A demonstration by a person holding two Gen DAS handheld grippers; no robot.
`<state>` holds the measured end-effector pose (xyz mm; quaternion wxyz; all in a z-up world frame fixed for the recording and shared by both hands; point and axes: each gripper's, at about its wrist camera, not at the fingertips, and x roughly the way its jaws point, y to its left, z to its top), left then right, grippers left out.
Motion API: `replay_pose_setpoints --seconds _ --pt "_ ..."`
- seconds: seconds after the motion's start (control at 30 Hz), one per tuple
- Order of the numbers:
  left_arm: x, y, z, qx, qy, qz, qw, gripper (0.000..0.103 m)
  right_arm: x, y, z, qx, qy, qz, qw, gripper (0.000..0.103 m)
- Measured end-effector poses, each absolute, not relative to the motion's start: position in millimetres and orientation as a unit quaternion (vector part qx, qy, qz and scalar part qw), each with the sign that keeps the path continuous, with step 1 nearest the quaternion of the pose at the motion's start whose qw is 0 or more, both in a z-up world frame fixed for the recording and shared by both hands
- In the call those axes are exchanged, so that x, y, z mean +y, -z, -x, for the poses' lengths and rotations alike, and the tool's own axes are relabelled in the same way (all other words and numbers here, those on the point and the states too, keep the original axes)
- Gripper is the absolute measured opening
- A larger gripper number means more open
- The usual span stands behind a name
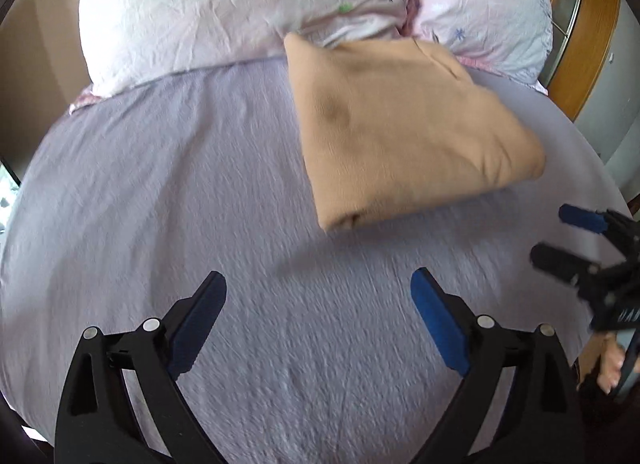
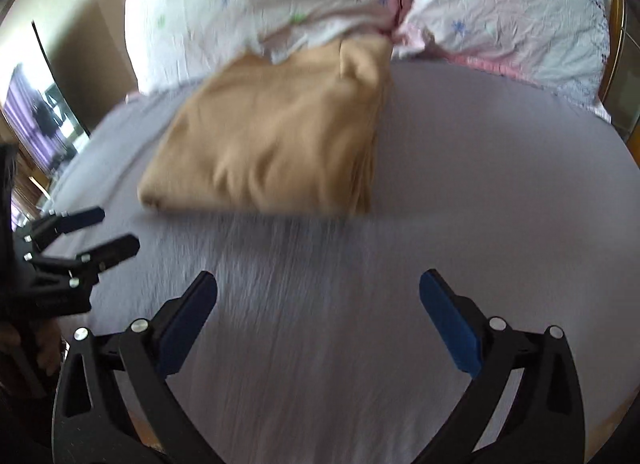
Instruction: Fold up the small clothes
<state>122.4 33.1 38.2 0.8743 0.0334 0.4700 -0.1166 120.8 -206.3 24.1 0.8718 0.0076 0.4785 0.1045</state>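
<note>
While the left wrist view looks up the bed: the tan garment lies folded into a compact rectangle on the lilac sheet, toward the head end, its far edge touching the floral pillows.
Progress, left view: this piece looks fully folded; no other clothes show, so what is left cannot be told.
Left gripper: jaws spread wide, holding nothing, hovering over bare sheet, well apart from the garment.
Right gripper: seen at the right edge of the bed, fingers apart, empty.
Right wrist view: blurred, yet the same folded garment sits near the pillows, stacked layers showing along its right edge.
Right gripper, own view: jaws wide, nothing between them, sheet below.
Left gripper, right view: at the left side, parted and empty.
Judgement: both seem clear of the finished fold.
</note>
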Motion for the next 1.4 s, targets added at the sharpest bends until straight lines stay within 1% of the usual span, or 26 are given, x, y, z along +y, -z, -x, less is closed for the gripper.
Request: replay_pose_setpoints --seconds 0.23,0.33,0.37,1.4 --pt "25.3 -29.5 -117.9 0.468 0.101 -0.065 0.875 0.095 -188.8 -10.5 -116.5 0.477 -0.083 0.029 0.874 0.101" --pt "24.9 -29.0 -117.8 0.468 0.099 -0.064 0.876 0.098 -182.1 -7.4 -118.3 0.474 -0.073 0.047 0.876 0.101" --pt "24.8 -28.8 -117.6 0.469 0.098 -0.064 0.875 0.102 -182.1 -6.7 -118.5 0.474 -0.073 0.046 0.876 0.101" --pt "26.9 -30.1 -117.2 0.458 0.096 -0.063 0.881 0.102 -181.1 -6.7 -118.1 0.471 -0.070 0.047 0.878 0.101"
